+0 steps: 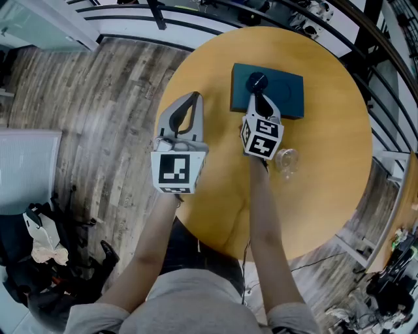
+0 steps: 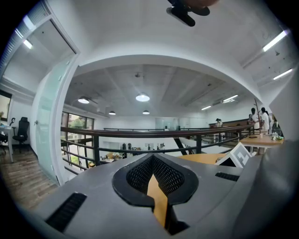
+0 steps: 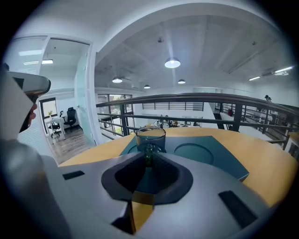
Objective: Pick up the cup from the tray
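Wooden planks cover the floor (image 1: 98, 98), grey-brown, running under a black railing (image 1: 196, 13) at the top of the head view. On it stands a round table (image 1: 326, 130) with a yellow-brown top. Toward the far side of the table lies a dark teal tray (image 1: 287, 91), rectangular, with two round hollows side by side.

The left gripper (image 1: 194, 98) is held off the table's left edge, above the floor, well apart from the tray. Its own view shows the two jaw tips meeting with nothing between them.

The right gripper (image 1: 259, 96) reaches over the near edge of the tray. Its jaws are drawn in tight and pinch the handle of the cup (image 1: 256, 82).

That cup is dark and see-through, stands upright in the tray's left hollow, and its handle points back toward the person.

A clear glass (image 1: 286, 160) stands on the bare table just right of the right gripper's marker cube, apart from the tray.
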Motion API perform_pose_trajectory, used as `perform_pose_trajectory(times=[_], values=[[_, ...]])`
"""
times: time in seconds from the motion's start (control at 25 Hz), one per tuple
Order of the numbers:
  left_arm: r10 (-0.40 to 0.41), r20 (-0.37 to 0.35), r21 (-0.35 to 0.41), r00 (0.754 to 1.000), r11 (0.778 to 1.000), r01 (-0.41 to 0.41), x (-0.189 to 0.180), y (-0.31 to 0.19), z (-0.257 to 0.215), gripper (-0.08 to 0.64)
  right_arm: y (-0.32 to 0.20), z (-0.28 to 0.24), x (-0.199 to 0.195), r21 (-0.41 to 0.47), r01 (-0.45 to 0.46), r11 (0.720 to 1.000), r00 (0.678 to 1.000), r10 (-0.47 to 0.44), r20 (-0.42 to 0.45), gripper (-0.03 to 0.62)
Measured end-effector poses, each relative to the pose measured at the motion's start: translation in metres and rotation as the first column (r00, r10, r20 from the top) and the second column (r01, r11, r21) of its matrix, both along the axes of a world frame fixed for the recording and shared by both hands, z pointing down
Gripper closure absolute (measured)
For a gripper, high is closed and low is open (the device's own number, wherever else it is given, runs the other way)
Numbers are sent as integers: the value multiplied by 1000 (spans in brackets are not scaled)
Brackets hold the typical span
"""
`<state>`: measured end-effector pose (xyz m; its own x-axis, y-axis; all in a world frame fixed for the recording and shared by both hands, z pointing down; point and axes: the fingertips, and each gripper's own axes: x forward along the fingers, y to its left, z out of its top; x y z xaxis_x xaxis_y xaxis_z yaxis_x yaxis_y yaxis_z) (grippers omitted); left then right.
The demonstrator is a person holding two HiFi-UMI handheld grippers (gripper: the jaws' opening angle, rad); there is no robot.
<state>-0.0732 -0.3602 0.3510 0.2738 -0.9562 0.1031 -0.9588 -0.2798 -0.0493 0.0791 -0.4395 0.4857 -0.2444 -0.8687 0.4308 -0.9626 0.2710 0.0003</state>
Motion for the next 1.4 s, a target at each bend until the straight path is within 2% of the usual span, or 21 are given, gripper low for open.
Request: perform_pose_trajectory(times=[0.44, 0.76, 1.08, 1.4], values=[[-3, 1, -10, 1000, 1000, 3, 0, 2, 3, 554, 4, -10, -1, 39, 13, 999, 1000, -14, 14, 555], [-8, 6, 0, 1000, 1000, 8, -5, 7, 0, 555, 17, -55, 5, 133, 12, 991, 999, -17, 38, 555], [16, -10, 15, 1000, 1000, -16, 2, 24, -10, 555, 57, -101, 24, 213, -3, 977, 999, -4, 34, 555], [52, -25, 20, 998, 998, -52, 21, 47, -15, 555, 110, -96, 35, 189, -14, 982, 999, 8, 36, 555]])
